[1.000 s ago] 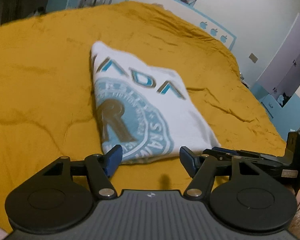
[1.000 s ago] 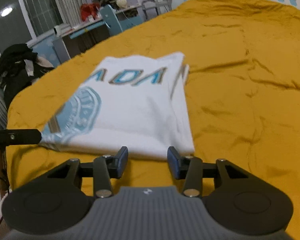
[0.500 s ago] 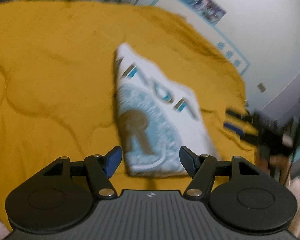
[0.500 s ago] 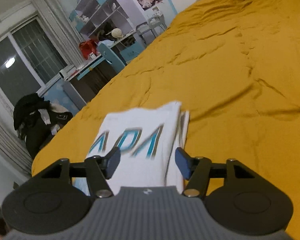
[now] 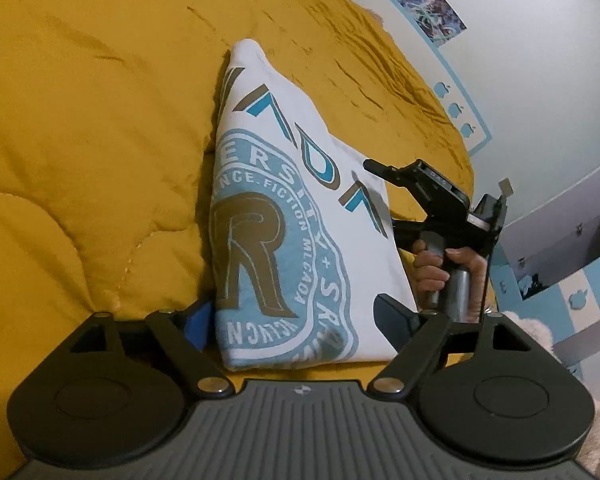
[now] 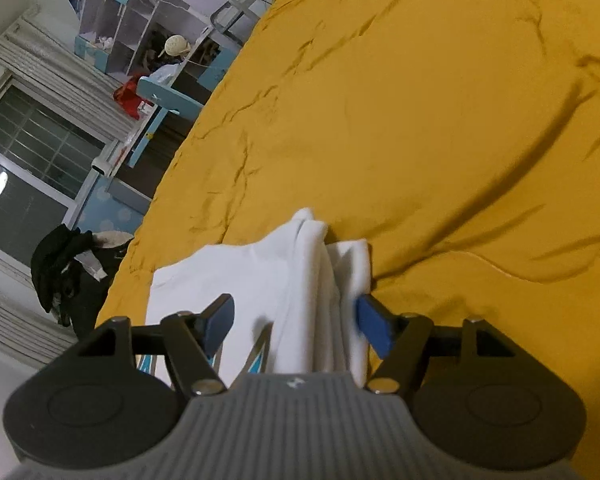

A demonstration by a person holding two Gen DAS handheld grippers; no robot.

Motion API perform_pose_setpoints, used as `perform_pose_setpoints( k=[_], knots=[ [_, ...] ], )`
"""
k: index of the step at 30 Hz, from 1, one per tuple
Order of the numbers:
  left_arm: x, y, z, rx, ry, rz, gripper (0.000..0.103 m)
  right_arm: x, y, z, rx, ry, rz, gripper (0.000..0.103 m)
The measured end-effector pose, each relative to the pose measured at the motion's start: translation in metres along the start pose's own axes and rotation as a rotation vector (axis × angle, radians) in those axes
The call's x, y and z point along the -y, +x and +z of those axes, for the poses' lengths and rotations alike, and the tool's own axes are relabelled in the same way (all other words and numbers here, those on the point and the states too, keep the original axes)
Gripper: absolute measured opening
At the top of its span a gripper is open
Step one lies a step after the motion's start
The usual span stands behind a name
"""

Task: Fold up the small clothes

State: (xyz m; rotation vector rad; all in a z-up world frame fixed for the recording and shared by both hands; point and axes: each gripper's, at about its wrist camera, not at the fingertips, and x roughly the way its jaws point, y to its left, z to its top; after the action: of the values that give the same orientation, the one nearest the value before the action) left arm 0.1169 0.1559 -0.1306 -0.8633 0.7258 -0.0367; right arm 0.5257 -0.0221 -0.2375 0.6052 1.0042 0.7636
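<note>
1. left wrist view shows the folded white t-shirt (image 5: pixel 300 216) with a blue round badge print lying on the yellow quilt (image 5: pixel 92 140) of the bed.
2. the left gripper (image 5: pixel 296 316) has its fingers spread wide, one on each side of the near short end of the shirt. the left finger sits low at the quilt by the edge of the shirt, and the right one rests by the other corner. they hold nothing.
3. i think they sit that way so the gripper can slide onto the end and pinch it.
4. the right gripper (image 5: pixel 432 196) shows in the same view at the far long side of the shirt, held by the person's right hand (image 5: pixel 440 268).
5. right wrist view shows the right gripper's (image 6: pixel 296 320) blue fingers wide apart too, with a bunched stack of white layers (image 6: pixel 320 272) between them. they do not squeeze it.
6. it looks like both grippers are set to grab the shirt together, maybe to fold it once more or lift it.
7. the loose layers could slip apart if only the top one gets pinched.
</note>
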Motion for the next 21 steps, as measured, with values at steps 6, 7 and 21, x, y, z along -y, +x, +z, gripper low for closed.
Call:
perform_pose_setpoints(
  k=[6, 7, 21],
  knots=[
    [-0.01, -0.004, 0.001, 0.002, -0.093, -0.011, 0.04, -0.004, 0.009, 0.011, -0.003, -0.028, 0.021, 0.023],
    [-0.016, -0.004, 0.001, 0.003, -0.119, -0.018, 0.03, -0.012, 0.005, 0.013, 0.023, -0.07, 0.051, 0.022],
    [-0.029, -0.009, 0.003, -0.04, -0.13, -0.05, 0.024, -0.022, -0.045, -0.008, 0.041, -0.139, -0.081, 0.044]
  ],
)
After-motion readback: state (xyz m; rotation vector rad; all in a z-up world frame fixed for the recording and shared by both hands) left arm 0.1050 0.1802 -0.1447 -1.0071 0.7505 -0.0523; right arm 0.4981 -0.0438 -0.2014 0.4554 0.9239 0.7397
